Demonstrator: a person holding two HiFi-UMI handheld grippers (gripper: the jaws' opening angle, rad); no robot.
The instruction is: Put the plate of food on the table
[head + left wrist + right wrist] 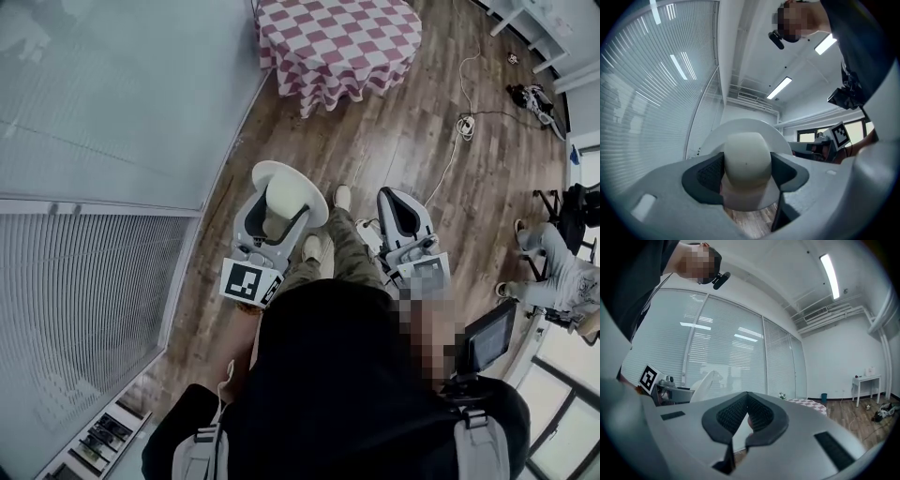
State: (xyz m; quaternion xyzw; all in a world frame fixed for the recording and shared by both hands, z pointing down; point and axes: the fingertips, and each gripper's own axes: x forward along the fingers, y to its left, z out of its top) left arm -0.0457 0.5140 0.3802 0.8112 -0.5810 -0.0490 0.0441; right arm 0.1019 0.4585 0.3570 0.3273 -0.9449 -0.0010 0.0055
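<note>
- Jaws of the left gripper [281, 211] are clamped on the pale rounded lump of food [746, 157]. One dark pad presses against each side of it, so they stand only as far apart as the lump is wide.
- That lump sits in the middle of the white plate [277, 170], whose rim spreads out beyond and around the jaw tips. Plate and food hang in the air above the wooden floor [403, 141], held up by these jaws alone.
- Jaws of the right gripper [747, 394] meet at the tips with nothing between them. Only a thin wedge of gap shows lower down between the pads.
- The two grippers are side by side in front of the person's body. The right jaws are near the plate but apart from it, and in the right gripper view the plate's edge shows off to the left of those jaws.
- The counter [337, 37], draped in a red-and-white checked cloth, stands well ahead of both pairs of jaws across a stretch of floor. The plate is well apart from it.
- To the left of the left jaws runs a glass wall with blinds [103, 103].
- Far to the right of the right jaws sits a seated person [553, 272].
- A white cable [450, 155] trails over the floor ahead of the right jaws.
</note>
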